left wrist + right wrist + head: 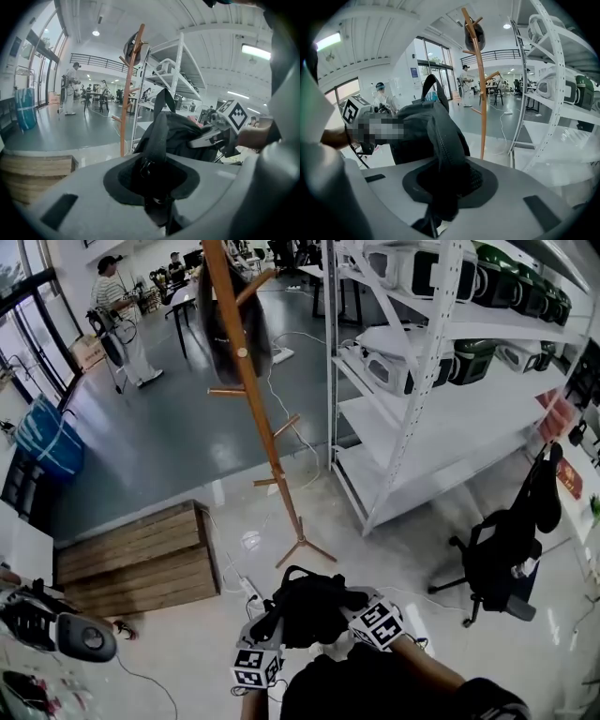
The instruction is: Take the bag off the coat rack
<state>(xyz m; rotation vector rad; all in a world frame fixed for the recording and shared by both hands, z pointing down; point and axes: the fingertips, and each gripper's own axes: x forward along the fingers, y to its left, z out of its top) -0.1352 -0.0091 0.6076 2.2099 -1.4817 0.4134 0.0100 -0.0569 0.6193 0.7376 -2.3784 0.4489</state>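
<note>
A black bag (311, 604) hangs between my two grippers, close to my body and clear of the wooden coat rack (255, 390). My left gripper (265, 634) is shut on one padded strap (158, 136), which runs down into its jaws. In the left gripper view the bag body (185, 133) bulges just beyond. My right gripper (364, 613) is shut on the other strap (443, 145), with the bag body (412, 126) behind it. The rack (130, 89) (480, 84) stands ahead. A dark item (232, 320) still hangs near its top.
White metal shelving (427, 381) with appliances rises on the right. A wooden crate (141, 559) lies left of the rack's foot, and a power strip (251, 591) with cables lies on the floor. A black office chair (502, 554) stands at right. A person (120, 320) stands far back.
</note>
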